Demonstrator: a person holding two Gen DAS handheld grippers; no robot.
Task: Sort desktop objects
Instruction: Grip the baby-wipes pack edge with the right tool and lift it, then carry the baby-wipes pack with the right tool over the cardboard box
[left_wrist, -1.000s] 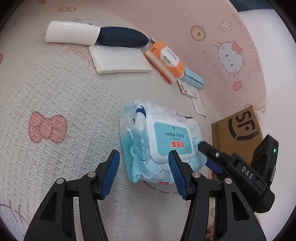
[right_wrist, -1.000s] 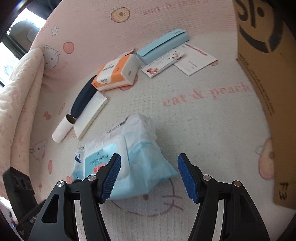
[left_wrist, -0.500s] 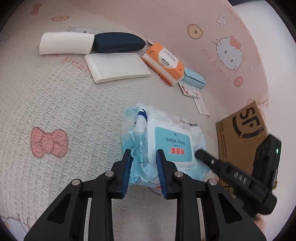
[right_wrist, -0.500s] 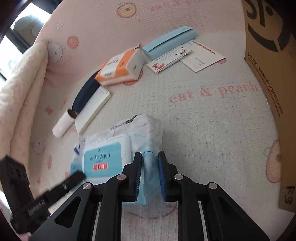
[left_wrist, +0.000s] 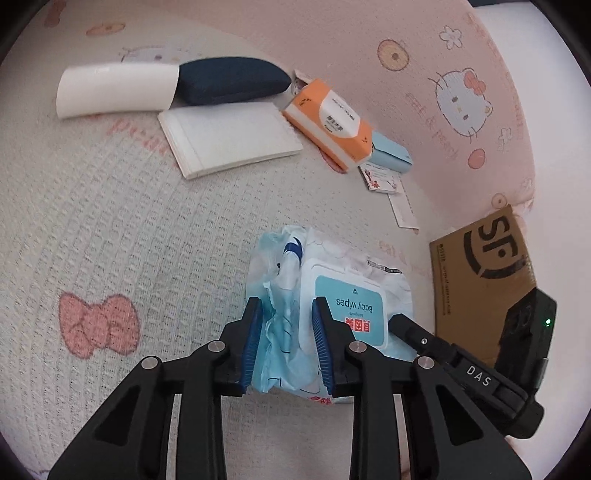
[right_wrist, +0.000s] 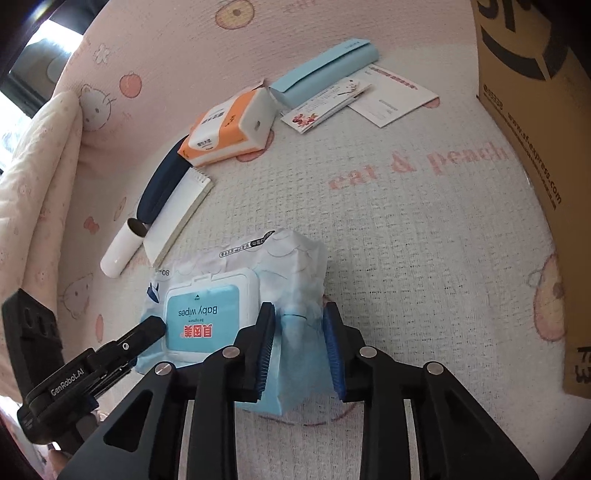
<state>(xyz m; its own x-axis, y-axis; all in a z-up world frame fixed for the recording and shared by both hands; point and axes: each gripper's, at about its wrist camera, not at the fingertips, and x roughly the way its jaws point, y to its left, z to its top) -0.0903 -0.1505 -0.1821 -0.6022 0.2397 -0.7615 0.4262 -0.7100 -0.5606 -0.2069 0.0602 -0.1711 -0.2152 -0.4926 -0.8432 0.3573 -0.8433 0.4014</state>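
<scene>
A pale blue baby wipes pack (left_wrist: 351, 295) lies flat on the white knitted mat (left_wrist: 110, 229), lid up. My left gripper (left_wrist: 286, 308) is shut on the pack's crumpled left end, its blue pads pinching the wrapper. My right gripper (right_wrist: 299, 312) holds the pack's other end (right_wrist: 299, 295); its jaws are opening, though the wrapper still fills the gap between the pads. Each view shows the other gripper's black finger beside the lid: the right one (left_wrist: 406, 325) and the left one (right_wrist: 147, 328).
A brown cardboard box (left_wrist: 480, 280) stands right of the pack. Further back lie an orange tissue pack (left_wrist: 332, 122), a white notepad (left_wrist: 229, 140), a dark blue case (left_wrist: 229, 79), a white tube (left_wrist: 114, 92), a light blue envelope (right_wrist: 325, 70) and paper cards (right_wrist: 325, 107). A pink cushioned rim (left_wrist: 424, 74) bounds the mat.
Both grippers stood open around the pack a second ago, then closed on its two ends. The right gripper's pads have since spread slightly. The pack's left end is crumpled.
</scene>
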